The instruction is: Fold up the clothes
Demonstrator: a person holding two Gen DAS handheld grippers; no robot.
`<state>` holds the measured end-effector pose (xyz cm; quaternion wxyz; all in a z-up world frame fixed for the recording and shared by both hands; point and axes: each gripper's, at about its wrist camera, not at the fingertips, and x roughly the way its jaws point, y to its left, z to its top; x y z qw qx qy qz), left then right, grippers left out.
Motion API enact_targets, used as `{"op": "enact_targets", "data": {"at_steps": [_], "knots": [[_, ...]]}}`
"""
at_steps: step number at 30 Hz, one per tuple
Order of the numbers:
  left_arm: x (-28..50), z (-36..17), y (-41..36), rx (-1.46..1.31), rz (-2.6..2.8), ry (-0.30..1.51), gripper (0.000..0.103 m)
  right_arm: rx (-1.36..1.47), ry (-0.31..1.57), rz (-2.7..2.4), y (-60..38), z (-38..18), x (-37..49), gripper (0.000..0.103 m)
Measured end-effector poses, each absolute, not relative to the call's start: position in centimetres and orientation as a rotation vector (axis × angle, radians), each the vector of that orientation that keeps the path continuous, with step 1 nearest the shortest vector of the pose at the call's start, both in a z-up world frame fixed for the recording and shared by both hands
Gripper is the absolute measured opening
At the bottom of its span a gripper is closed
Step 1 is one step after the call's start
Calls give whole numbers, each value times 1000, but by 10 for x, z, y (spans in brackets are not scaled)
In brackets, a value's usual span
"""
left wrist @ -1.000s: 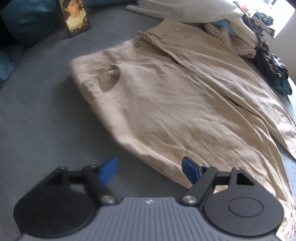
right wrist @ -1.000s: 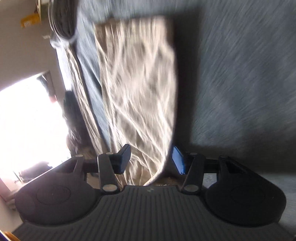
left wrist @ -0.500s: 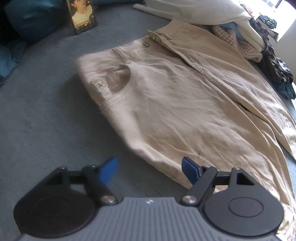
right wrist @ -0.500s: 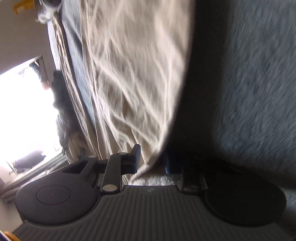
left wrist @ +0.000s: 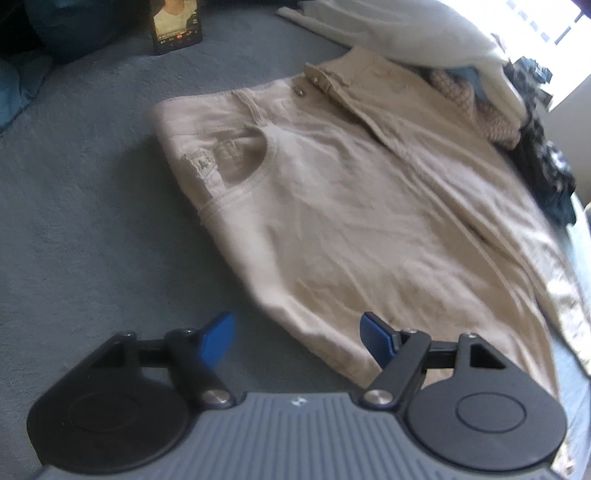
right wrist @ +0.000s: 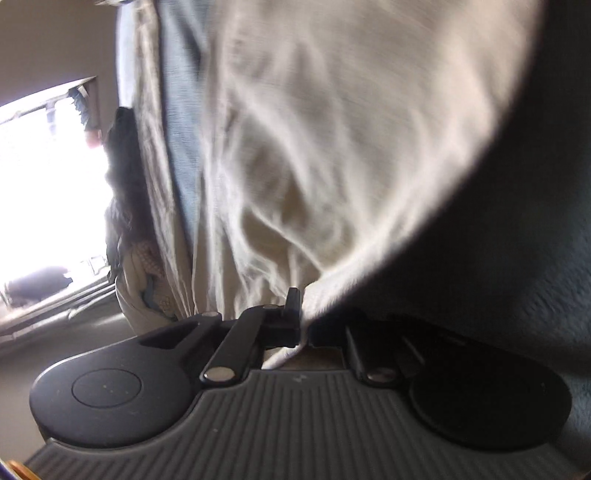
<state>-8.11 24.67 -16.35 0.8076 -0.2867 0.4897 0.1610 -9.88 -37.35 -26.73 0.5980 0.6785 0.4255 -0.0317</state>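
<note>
Beige trousers (left wrist: 351, 206) lie spread on the grey-blue bed cover (left wrist: 81, 221), waistband toward the far side, front pocket facing up. My left gripper (left wrist: 297, 338) is open and empty, hovering just above the trousers' near edge, with its right fingertip (left wrist: 375, 334) over the cloth. In the right wrist view my right gripper (right wrist: 303, 314) is shut on the trousers (right wrist: 332, 155) at a leg's edge, and the cloth rises in a lifted fold from the jaws.
A phone (left wrist: 176, 23) with a lit screen stands propped at the far left. A white pillow (left wrist: 399, 33) and a pile of mixed clothes (left wrist: 524, 122) lie at the far right by a bright window. Dark blue cushions (left wrist: 22, 74) sit at the left.
My right gripper has closed on the trouser leg's edge and lifted it toward the camera. My left gripper has drawn back slightly toward the near edge, still open.
</note>
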Motion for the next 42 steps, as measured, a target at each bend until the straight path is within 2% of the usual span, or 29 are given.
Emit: {"op": "enact_targets", "data": {"at_steps": [2,5,9,19,24,27,42], "knots": [[-81,-165,253,-632,361,1036,75,1556,960,-62,-374,-260,-91,2],[-78,-169,266,-667,398,1025,64,1531,947,-44,-374,-256,-78,2],[-71,-176,281,-685,455,1031,54,1522,958,-61,-372,-258,-66,2],[-62,-186,299,-704,494,1019,42,1518,1035,-57,-377,-269,-88,5],[-62,-182,296,-664,502,994,18,1443,1054,-47,-365,-265,-83,2],[-64,-177,293,-652,496,970,12,1405,1029,-42,-363,-255,-80,1],[-38,-118,276,-604,394,768,10,1267,929,83,-375,-173,-34,1]]}}
